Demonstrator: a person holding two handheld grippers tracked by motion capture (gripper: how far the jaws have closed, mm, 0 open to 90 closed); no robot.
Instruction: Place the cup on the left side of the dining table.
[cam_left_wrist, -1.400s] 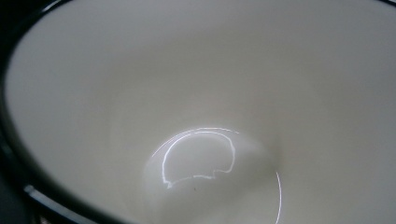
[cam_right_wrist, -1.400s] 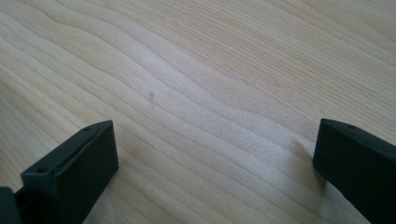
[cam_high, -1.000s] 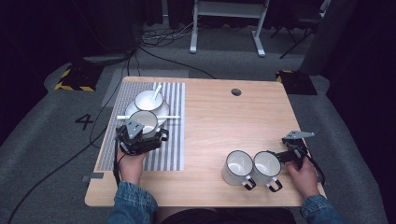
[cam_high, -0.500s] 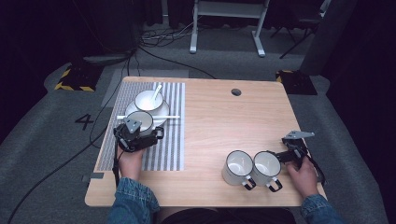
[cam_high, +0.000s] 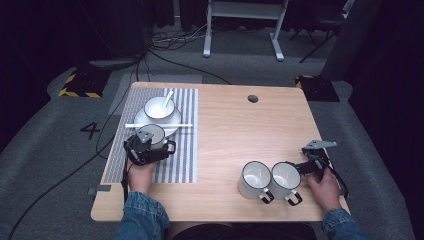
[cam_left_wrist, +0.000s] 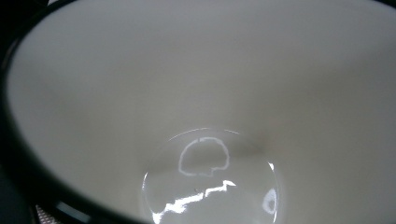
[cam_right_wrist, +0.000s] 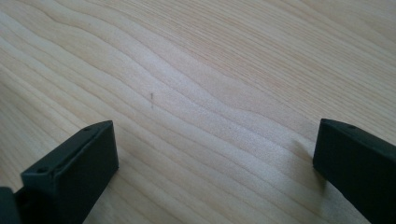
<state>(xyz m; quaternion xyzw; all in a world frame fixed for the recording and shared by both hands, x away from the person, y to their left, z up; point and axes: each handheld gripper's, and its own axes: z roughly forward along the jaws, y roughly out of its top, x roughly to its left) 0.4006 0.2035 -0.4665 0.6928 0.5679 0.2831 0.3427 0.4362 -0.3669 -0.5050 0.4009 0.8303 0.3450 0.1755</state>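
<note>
Leftward and down-frame moved the left gripper (cam_high: 149, 148) with its white mug (cam_high: 153, 135), now clear of the plate (cam_high: 172, 128); the right gripper (cam_right_wrist: 215, 158) gaped wide over bare surface (cam_right_wrist: 196, 70) at lower right.

Three mugs (cam_high: 256, 178), one bowl (cam_high: 159, 108), one plate (cam_high: 172, 128)

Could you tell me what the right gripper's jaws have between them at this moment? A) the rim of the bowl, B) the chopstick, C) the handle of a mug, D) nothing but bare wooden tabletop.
D: in the right gripper view the right gripper has its two black jaws set wide apart, with bare wood of the table between them.
</note>
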